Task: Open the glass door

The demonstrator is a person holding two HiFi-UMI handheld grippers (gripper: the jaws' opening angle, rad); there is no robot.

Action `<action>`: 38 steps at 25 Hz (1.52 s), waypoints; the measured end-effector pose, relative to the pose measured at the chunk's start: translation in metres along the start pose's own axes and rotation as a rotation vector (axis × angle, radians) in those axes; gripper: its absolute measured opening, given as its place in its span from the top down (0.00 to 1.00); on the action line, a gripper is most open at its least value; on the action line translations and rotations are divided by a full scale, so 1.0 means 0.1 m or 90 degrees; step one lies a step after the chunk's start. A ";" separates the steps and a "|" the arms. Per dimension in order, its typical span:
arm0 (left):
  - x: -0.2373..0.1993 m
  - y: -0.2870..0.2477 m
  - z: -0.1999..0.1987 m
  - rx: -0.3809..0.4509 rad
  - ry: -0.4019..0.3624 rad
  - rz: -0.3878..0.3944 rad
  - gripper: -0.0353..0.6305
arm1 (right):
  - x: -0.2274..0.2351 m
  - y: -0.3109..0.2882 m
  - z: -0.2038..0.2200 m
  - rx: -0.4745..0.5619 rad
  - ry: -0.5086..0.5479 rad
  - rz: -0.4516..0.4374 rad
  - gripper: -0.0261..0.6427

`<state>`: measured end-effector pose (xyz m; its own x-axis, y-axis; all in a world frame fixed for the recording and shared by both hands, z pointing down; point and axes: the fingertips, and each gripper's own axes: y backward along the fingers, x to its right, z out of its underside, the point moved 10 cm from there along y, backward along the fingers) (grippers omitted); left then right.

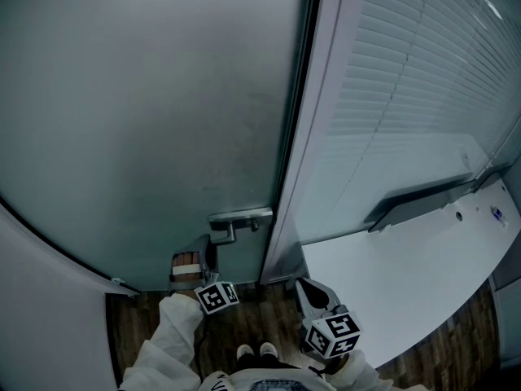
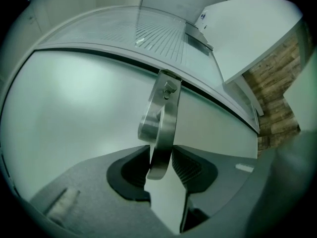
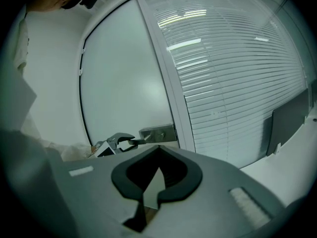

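The left gripper [image 2: 159,161], its jaws partly closed, clamps the free end of the door handle [image 2: 163,123], whose lever runs straight ahead of it.

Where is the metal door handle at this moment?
The door handle sits low in the head view, at the right edge of the glass door beside the white frame, with the left gripper closed on its lever.

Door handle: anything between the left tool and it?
Nothing visible stands in the way. The end of the door handle sits between the left tool's jaws, with a pad against each side, and only the glass door is behind it.
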<state>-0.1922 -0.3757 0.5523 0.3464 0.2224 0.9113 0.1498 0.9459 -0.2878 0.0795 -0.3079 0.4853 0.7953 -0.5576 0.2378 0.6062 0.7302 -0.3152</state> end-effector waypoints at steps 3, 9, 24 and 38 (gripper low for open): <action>0.01 0.01 0.00 -0.006 -0.018 -0.009 0.75 | -0.01 -0.01 0.02 -0.003 -0.004 -0.001 0.95; 0.05 0.00 0.02 0.008 0.029 -0.036 0.75 | -0.04 -0.08 0.05 -0.013 -0.013 -0.010 0.95; 0.24 0.06 0.07 0.012 0.237 -0.036 0.74 | -0.07 -0.16 0.13 -0.040 -0.018 -0.043 0.95; 0.37 0.54 0.05 -0.022 0.194 -0.021 0.75 | -0.04 0.06 0.16 -0.020 -0.031 -0.065 0.95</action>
<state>-0.1760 -0.3146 0.5722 0.6021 0.1052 0.7914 0.1950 0.9419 -0.2736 0.0803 -0.2950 0.4976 0.7294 -0.6079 0.3136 0.6839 0.6580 -0.3151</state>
